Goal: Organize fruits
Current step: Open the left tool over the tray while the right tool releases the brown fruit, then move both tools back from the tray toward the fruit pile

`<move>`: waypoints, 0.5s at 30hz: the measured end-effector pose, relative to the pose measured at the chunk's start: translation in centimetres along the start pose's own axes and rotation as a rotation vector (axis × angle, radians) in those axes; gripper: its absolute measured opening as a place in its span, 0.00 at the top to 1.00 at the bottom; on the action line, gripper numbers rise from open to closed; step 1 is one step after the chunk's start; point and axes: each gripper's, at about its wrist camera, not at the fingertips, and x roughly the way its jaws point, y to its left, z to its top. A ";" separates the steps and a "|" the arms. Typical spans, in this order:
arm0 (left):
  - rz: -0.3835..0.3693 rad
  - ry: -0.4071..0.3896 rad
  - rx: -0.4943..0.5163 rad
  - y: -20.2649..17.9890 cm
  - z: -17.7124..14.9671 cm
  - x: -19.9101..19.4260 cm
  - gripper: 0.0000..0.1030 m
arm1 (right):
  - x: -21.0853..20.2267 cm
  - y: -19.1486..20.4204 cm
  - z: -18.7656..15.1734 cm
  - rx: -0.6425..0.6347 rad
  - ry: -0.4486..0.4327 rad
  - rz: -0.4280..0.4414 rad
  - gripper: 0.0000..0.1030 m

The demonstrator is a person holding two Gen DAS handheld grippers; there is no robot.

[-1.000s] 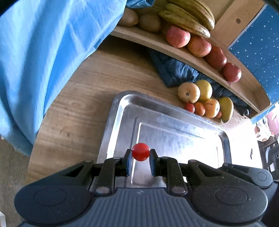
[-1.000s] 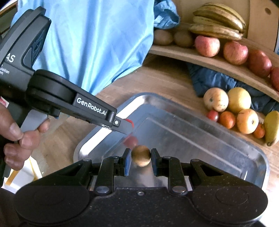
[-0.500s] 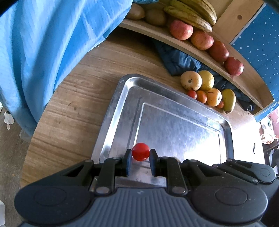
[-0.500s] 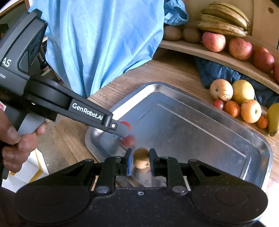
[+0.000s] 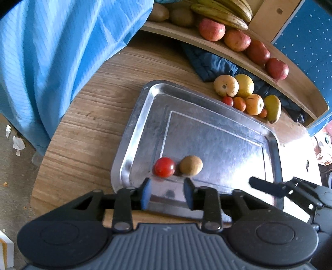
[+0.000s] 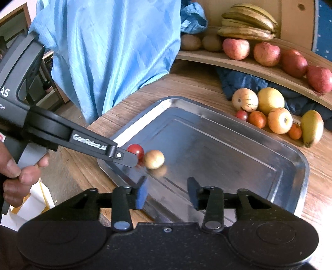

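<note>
Fruit sorting had barely started: a tomato (image 5: 164,169) and a brown fruit (image 5: 191,165) sat side by side in the tray (image 5: 217,133), both the left gripper (image 5: 167,193) and right gripper (image 6: 167,192) released and empty, while the pile (image 5: 248,97) beyond the tray waited.

In the right wrist view the left gripper's (image 6: 128,158) finger covers part of the red tomato (image 6: 136,150), the brown fruit (image 6: 154,159) is blurred, and the picture's edge cuts off the bananas (image 5: 224,9) in the left wrist view.

tomato (image 5: 164,169) and kiwi (image 5: 191,165) released onto tray (image 5: 217,133)
</note>
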 end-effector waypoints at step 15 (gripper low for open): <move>0.093 0.046 0.109 -1.5 -1.8 -2.9 0.04 | -3.2 -2.1 -2.0 0.082 -0.025 -0.056 0.01</move>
